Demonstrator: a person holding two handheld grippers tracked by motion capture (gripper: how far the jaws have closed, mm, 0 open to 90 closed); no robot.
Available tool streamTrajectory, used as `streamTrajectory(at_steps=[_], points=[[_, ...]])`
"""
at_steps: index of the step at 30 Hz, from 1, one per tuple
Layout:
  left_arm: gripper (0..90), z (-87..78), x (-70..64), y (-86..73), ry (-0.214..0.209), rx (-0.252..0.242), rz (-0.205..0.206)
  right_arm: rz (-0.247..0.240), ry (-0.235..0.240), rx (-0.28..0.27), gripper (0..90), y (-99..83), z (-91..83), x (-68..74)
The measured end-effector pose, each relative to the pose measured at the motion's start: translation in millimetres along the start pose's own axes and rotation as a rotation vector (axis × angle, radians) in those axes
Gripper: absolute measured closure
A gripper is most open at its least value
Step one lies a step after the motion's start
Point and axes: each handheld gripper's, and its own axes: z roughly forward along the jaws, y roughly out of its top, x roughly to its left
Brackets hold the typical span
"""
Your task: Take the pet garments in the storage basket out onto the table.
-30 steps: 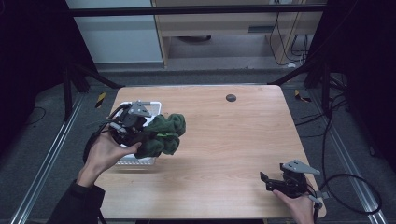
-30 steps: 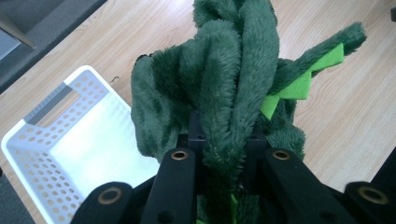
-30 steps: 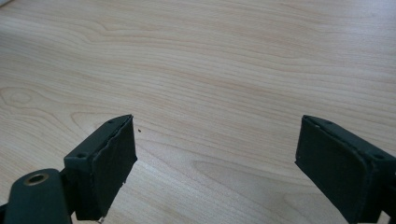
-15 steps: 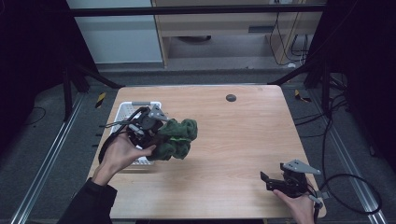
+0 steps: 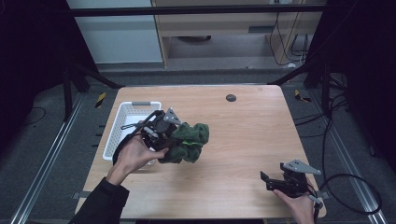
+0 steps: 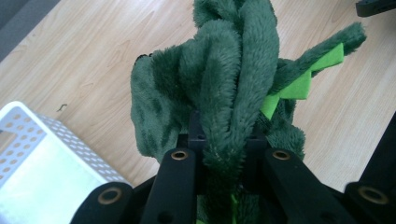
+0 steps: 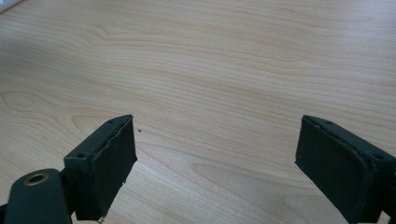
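Observation:
A dark green plush toy (image 5: 187,141) with bright green spikes hangs over the table just right of the white basket (image 5: 122,127). My left gripper (image 5: 163,129) is shut on it. In the left gripper view a fold of the plush toy (image 6: 233,93) is pinched between the black jaws, and a bright green spike (image 6: 303,77) sticks out to the right. My right gripper (image 5: 273,179) rests low at the table's front right, open. The right gripper view looks along my right gripper (image 7: 215,149), whose pads (image 7: 109,154) stand wide apart over bare wood.
The white perforated basket (image 6: 46,154) sits at the table's left side. A small dark round disc (image 5: 230,97) lies near the far edge. The wooden tabletop (image 5: 243,135) stretches between the two grippers. Dark frame rails run along both sides of the table.
My left gripper has carried the plush toy rightward, from over the basket to above the tabletop beside it. The right gripper has stayed still.

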Motion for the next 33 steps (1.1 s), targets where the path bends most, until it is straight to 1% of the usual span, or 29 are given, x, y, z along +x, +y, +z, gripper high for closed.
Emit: streamTrajectory(at_steps=[2,4,8,9,10,11,12,13,16,22,33], points=[[79.5,1.7,-0.8,0.7,-0.002,0.002,0.003,-0.001,-0.001,0.000,12.1,-0.1,0.1,-0.1],[79.5,6.9,-3.4,2.6,-0.010,0.005,0.008,0.000,0.000,0.000,12.1,0.0,0.1,-0.1],[79.5,12.5,-6.2,4.3,-0.017,0.000,0.013,-0.003,-0.001,-0.001,12.1,0.0,0.2,-0.2],[79.5,16.6,-7.8,5.3,-0.023,0.002,0.020,-0.004,-0.001,-0.001,12.1,0.0,0.2,-0.2],[79.5,19.1,-8.8,5.7,-0.027,0.000,0.018,-0.003,0.000,-0.001,12.1,0.0,0.2,-0.2],[79.4,19.1,-8.8,5.7,-0.027,0.000,0.018,-0.003,0.000,-0.001,12.1,0.0,0.1,-0.2],[79.5,23.2,-10.3,6.6,-0.033,0.004,0.022,-0.003,0.000,-0.001,12.1,0.0,0.0,-0.2],[79.5,23.2,-10.3,6.6,-0.033,0.004,0.022,-0.003,0.000,-0.001,12.1,0.0,0.0,-0.3],[79.4,30.1,-13.4,7.9,-0.042,0.008,0.029,-0.003,0.000,-0.002,12.1,0.0,0.0,-0.4],[79.4,38.4,-17.4,8.1,-0.062,0.000,0.030,-0.003,0.000,-0.001,12.1,0.1,0.0,-0.1],[79.3,56.6,-25.4,7.6,-0.090,0.009,0.042,-0.004,-0.001,-0.001,12.1,0.0,0.0,-0.1]])
